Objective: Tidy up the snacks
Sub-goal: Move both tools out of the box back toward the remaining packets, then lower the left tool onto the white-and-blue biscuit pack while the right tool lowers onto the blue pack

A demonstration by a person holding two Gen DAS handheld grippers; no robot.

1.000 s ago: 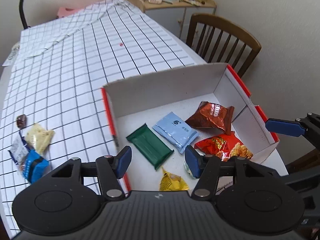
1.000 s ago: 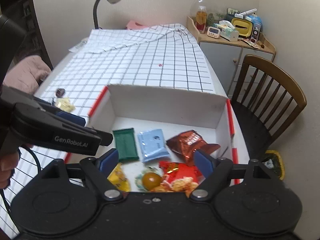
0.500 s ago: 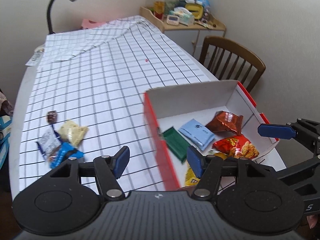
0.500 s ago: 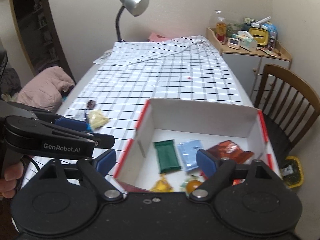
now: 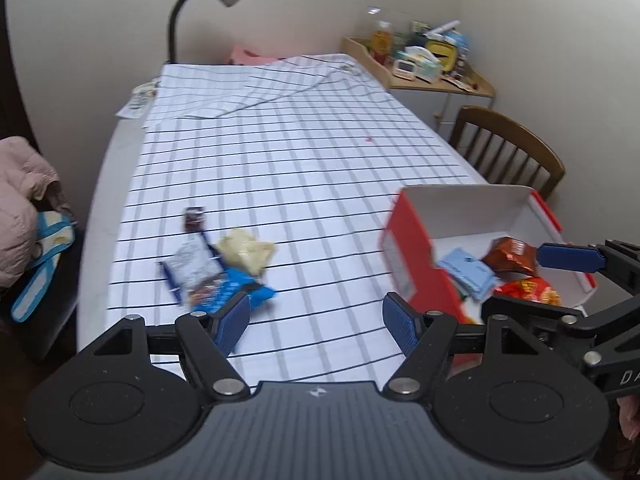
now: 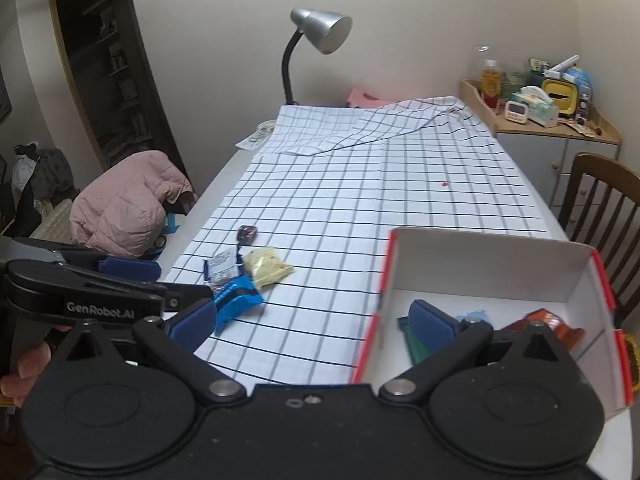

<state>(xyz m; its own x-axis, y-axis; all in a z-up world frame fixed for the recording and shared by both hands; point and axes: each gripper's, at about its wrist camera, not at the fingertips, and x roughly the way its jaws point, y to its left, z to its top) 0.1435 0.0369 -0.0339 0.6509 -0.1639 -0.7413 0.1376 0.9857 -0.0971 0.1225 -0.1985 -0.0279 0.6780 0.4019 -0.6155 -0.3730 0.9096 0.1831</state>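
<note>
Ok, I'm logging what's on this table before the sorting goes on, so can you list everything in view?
White cardboard box with red outer sides: one, table's right edge.
Snack packets in the box: light blue, brown, red-orange and dark green visible; others may be hidden.
Loose snack packets: about four, blue, white-and-blue, pale yellow and small dark one, left side of the cloth.
White black-checked tablecloth: one, over the table.
Silver gooseneck desk lamp: one, far end.
Brown wooden chair: one, right of the table.
Pale wooden corner cabinet: one, cluttered top.
Pink padded jacket: one, left of the table.
Left tongs: open, empty.
Right tongs: open, empty.
</note>
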